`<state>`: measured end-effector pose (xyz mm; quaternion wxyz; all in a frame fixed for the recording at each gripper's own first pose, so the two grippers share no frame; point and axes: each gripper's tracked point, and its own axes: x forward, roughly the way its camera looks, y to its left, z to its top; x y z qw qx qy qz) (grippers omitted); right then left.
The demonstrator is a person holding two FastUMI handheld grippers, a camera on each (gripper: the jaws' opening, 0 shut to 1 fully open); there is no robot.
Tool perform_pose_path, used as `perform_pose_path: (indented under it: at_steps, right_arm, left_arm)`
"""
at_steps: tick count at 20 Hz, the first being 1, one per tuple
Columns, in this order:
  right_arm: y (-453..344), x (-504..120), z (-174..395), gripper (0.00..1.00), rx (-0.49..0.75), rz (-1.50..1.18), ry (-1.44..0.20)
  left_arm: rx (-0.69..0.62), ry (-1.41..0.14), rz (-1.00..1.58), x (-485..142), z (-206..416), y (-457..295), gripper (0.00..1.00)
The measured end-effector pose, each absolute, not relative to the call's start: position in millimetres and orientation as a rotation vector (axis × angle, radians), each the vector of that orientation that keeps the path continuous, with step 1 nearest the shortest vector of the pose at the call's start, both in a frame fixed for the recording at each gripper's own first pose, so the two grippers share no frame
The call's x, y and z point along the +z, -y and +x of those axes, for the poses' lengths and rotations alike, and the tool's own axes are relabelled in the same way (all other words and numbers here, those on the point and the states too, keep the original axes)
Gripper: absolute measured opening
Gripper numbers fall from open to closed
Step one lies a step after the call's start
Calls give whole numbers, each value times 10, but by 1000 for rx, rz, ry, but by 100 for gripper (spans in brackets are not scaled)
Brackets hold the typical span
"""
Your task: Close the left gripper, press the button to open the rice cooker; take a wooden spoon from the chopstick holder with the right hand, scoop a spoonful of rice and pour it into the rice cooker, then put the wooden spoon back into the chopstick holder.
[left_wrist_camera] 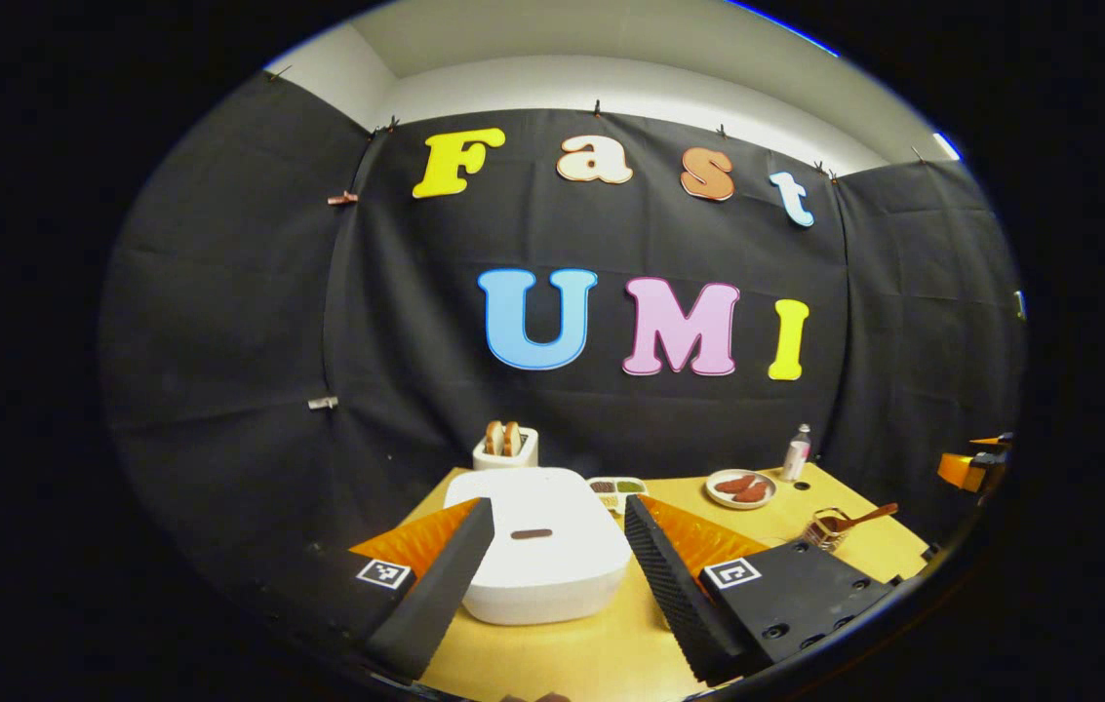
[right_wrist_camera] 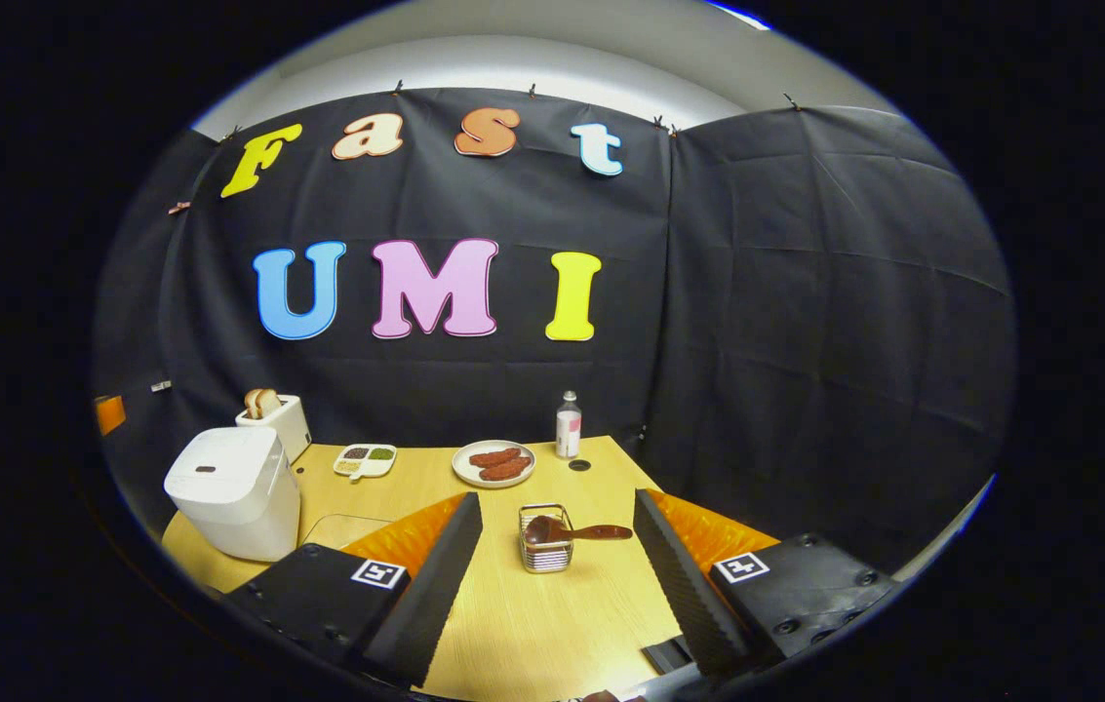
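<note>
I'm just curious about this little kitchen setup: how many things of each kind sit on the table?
White appliances: 2, the rice cooker and the toaster
Dishes of food: 2, the sausage plate and the divided tray
Bottles: 1
Wire holders: 1
Wooden spoons: 1
Total: 7

Brightness: moderate; the yellow table point(right_wrist_camera: 532, 624) is evenly lit, while the dark booth wall point(right_wrist_camera: 806, 292) absorbs most light.
Light source: overhead, with the pale ceiling band point(left_wrist_camera: 611, 78) brightest in both views.
Shadows: soft and short, lying close under the rice cooker point(left_wrist_camera: 542, 546) and the chopstick holder point(right_wrist_camera: 545, 539).
Glare: a mild sheen on the rice cooker's lid; none on the table.
Distortion: strong fisheye bending; wall seams and table edges curve toward the rim.
Focus: the centre is sharp; the 2 views soften and darken at their edges.
</note>
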<state>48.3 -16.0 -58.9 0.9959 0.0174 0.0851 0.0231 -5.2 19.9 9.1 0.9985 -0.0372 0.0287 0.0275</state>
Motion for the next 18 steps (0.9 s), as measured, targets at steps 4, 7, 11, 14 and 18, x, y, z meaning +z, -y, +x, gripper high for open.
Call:
perform_pose_path:
  at_steps: [4,7,11,14,18]
  right_arm:
    - [88,-457,366,98,35,62,-150]
    - [-128,-433,369,99,76,93,-153]
    - [-280,-382,430,99,103,106,-152]
    - [-367,-340,473,99,122,122,-153]
    - [-394,-355,515,99,134,114,-151]
  left_arm:
    - [36,-89,-102,14,-147,-201,93]
    - [27,-88,-95,29,-90,-233,95]
    - [31,-76,-71,85,-18,-229,95]
    - [42,-81,-47,58,-2,-237,95]
    - [52,-87,-53,1,17,-211,95]
